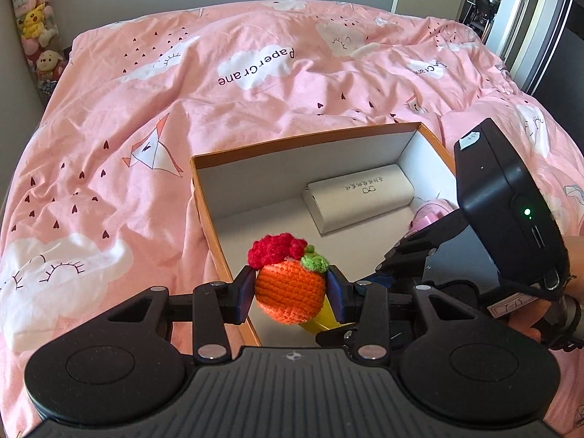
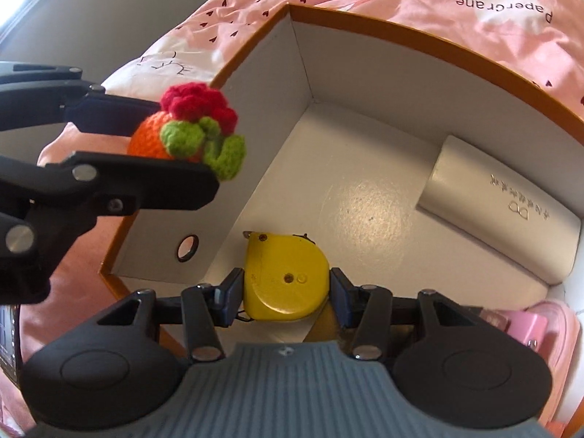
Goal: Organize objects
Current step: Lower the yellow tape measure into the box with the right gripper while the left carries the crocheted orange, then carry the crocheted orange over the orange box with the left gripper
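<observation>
My left gripper is shut on an orange crocheted ball topped with red and green yarn, held over the near left part of an open orange-rimmed box. The right wrist view shows the same crocheted ball between the left gripper's fingers, above the box's left wall. My right gripper is shut on a yellow tape measure and holds it inside the box, above its white floor. A bit of the tape measure shows under the ball.
A white oblong case lies on the box floor by the far wall, also the white case. A pink object sits in the box's right corner. The box rests on a pink printed duvet. Plush toys stand far left.
</observation>
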`<state>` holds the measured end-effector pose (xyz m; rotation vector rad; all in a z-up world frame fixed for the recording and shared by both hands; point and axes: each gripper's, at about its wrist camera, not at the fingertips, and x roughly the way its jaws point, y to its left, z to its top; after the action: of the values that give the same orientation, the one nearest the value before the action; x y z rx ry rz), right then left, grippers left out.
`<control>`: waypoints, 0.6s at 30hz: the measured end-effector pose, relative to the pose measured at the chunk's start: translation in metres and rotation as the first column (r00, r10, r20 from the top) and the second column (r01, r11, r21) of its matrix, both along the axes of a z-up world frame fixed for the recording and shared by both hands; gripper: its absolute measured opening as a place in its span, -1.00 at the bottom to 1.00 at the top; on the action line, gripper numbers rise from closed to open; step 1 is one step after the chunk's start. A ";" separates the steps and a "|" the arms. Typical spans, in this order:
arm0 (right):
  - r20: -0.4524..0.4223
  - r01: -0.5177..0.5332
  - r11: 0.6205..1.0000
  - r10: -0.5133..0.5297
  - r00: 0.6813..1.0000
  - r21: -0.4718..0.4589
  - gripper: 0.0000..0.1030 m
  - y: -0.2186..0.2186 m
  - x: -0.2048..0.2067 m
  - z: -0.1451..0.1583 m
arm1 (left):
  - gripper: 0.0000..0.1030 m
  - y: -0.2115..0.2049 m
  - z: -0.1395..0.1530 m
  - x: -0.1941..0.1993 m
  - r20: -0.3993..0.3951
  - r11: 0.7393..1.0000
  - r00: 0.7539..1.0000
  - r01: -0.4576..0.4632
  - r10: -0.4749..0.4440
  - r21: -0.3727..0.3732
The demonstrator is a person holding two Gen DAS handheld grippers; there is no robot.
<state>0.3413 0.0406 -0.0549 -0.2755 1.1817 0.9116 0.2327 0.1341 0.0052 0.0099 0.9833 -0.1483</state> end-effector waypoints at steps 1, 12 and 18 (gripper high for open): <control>0.000 -0.006 1.000 0.006 1.000 -0.010 0.01 0.003 0.001 0.000 | -0.09 0.001 -0.001 0.001 0.000 1.000 1.000 0.002 -0.002 0.002; -0.077 -0.082 0.991 0.075 0.994 -0.101 0.04 0.023 0.007 -0.008 | -0.09 0.003 -0.004 0.007 0.004 1.000 1.000 0.013 -0.013 0.002; -0.075 -0.077 0.994 0.071 0.995 -0.082 0.02 0.016 0.007 0.001 | -0.09 0.004 -0.006 0.007 -0.003 1.000 1.000 0.016 -0.016 0.001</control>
<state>0.3484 0.0566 -0.0542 -0.3597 1.2858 0.9441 0.2396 0.1376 -0.0006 0.0188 0.9861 -0.1630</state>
